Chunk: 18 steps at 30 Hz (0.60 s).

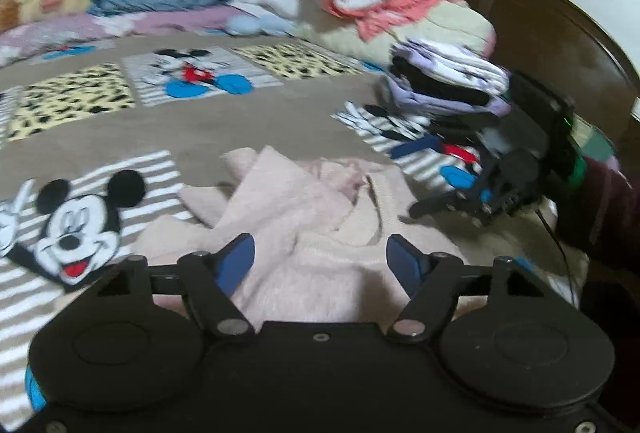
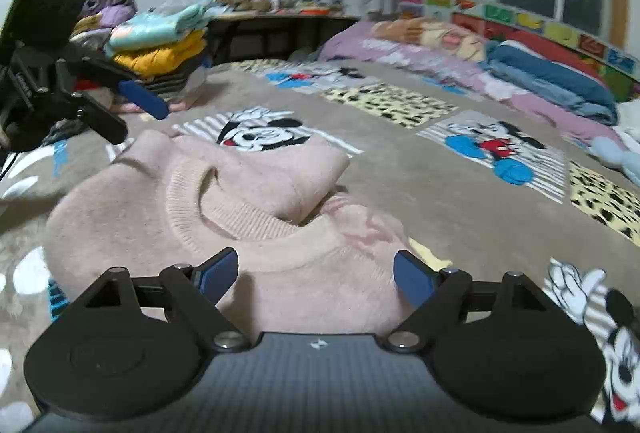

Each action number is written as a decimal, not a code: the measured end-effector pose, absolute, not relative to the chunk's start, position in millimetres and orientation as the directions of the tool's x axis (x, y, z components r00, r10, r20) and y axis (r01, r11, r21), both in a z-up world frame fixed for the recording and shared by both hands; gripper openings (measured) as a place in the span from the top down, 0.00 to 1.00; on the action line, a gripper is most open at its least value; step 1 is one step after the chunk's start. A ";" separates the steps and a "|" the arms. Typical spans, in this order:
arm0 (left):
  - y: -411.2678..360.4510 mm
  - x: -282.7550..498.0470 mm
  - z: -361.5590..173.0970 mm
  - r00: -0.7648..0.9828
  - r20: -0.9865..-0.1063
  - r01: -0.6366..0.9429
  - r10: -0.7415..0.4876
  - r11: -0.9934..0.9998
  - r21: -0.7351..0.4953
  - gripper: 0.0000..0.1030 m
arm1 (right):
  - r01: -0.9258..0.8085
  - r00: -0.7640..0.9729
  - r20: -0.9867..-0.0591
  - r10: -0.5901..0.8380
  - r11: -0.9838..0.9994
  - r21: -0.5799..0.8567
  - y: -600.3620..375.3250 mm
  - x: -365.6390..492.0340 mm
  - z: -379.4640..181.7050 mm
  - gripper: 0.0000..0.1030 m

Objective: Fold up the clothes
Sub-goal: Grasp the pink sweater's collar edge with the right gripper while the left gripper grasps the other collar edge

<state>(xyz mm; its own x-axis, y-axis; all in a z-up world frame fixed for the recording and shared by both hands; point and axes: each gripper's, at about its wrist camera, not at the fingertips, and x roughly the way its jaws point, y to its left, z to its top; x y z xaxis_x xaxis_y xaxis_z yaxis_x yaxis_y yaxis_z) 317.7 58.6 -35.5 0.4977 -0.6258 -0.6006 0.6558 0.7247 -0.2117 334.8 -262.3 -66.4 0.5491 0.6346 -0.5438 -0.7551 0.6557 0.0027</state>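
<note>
Blue-padded jaws of the left hand-held gripper point(image 1: 320, 261) and right hand-held gripper point(image 2: 316, 273) are held apart, empty, over a soft, limp pink sweater point(image 2: 240, 201) crumpled on the bed point(image 2: 400, 185); shoulder seams are judged best gripped.

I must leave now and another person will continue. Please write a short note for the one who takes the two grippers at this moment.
Left gripper: open, nothing between its blue pads, poised over the sweater.
Right gripper: open, holding nothing, poised over the sweater's ribbed collar side.
The fuzzy pale pink knit sweater lies rumpled on the beige cartoon-mouse blanket, one part turned over the neck opening.
Done: a pile of folded clothes stands beyond the sweater in the left wrist view; another, with a yellow garment, shows in the right wrist view.
Left: spread the sweater flat, fold it, probably add it to a pile.
</note>
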 end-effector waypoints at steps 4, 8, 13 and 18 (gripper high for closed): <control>57.2 332.9 -37.9 0.417 -0.627 0.709 -0.658 0.667 -0.229 0.30 | -0.823 0.447 -0.567 0.692 0.566 0.043 -259.9 354.0 -57.8 0.22; 56.2 348.0 -47.0 0.334 -0.664 0.733 -0.669 0.627 -0.263 0.31 | -0.870 0.331 -0.588 0.738 0.480 0.114 -257.1 372.0 -58.3 0.23; 57.1 357.3 -61.5 0.236 -0.679 0.726 -0.695 0.591 -0.352 0.47 | -0.883 0.198 -0.621 0.758 0.414 0.223 -261.1 391.3 -74.7 0.30; 53.6 353.0 -67.9 0.181 -0.689 0.734 -0.702 0.563 -0.380 0.51 | -0.872 0.122 -0.628 0.768 0.385 0.301 -274.7 390.1 -86.7 0.44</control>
